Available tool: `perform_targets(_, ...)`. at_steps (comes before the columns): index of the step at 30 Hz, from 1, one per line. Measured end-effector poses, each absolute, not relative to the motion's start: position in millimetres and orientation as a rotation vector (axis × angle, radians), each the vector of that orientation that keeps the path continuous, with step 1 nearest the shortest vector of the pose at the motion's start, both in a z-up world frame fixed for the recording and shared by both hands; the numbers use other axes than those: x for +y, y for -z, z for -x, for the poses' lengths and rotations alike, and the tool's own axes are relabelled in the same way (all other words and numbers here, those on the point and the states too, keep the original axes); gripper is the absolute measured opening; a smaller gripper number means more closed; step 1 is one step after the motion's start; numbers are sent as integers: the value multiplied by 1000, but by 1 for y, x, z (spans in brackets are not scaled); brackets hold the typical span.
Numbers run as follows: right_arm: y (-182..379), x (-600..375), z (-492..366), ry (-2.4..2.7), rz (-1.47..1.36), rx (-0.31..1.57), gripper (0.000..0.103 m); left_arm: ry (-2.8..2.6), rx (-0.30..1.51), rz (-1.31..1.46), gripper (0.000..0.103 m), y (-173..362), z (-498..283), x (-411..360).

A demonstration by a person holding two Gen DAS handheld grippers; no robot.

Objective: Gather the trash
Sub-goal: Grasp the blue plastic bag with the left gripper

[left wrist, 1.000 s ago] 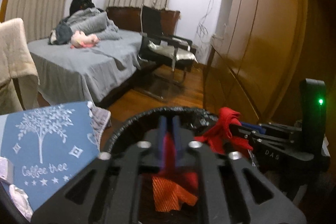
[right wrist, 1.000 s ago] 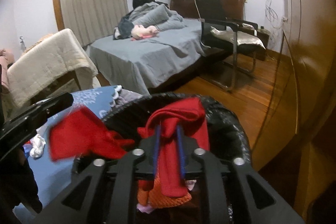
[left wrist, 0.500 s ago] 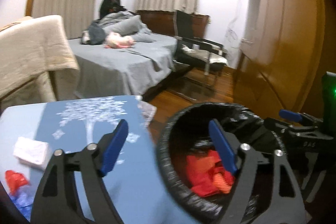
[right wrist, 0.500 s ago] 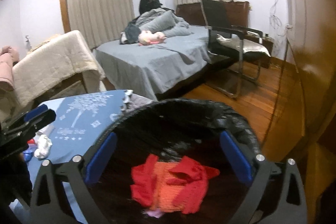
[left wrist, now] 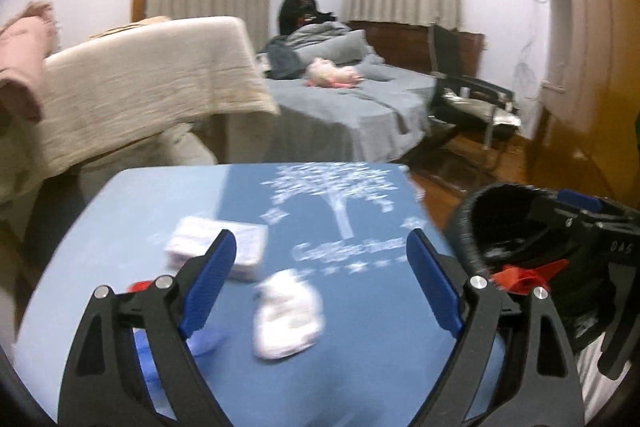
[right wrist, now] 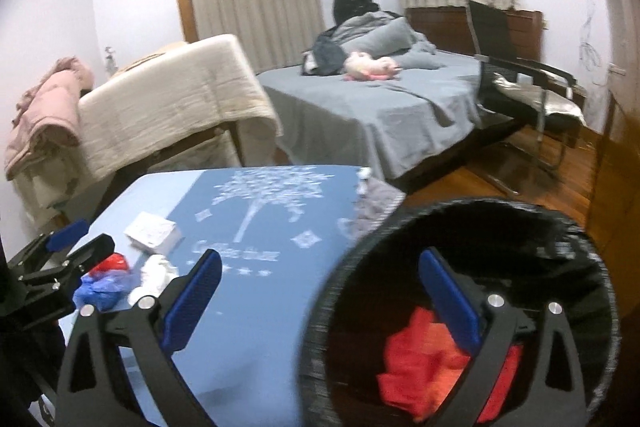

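Both red scraps that were pinched 1 second ago now lie in the black-lined bin [right wrist: 460,307], so that drop is done. The left gripper [left wrist: 320,279], jaws wide and empty, has swung back over the blue table [left wrist: 360,367], framing the white crumpled wad [left wrist: 286,319]. The right gripper [right wrist: 320,299], equally wide and empty, straddles the bin's rim, while a white packet [right wrist: 154,231], blue wrapper [right wrist: 102,289] and small red piece [right wrist: 114,263] wait on the table.

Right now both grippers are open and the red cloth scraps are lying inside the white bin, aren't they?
Almost. The bin is black, not white; the right wrist view shows its dark liner with the red cloth scraps inside. The left gripper and right gripper are both open, as you said.
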State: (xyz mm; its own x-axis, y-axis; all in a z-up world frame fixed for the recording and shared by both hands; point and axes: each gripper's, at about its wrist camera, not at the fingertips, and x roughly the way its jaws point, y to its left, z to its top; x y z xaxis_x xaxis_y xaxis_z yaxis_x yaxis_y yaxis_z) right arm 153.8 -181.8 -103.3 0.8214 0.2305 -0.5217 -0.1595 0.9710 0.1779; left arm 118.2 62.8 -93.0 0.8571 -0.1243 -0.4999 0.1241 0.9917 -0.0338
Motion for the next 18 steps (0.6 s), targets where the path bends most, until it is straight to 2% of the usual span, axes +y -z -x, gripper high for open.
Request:
perform_targets(10,126,-99,-160,-291,-86,587,97,-35,589,31,85,117,-87,145)
perform_targets(18,148,-56,-157,-334,-27,622,97,-59,655,81,84,144,-80,167)
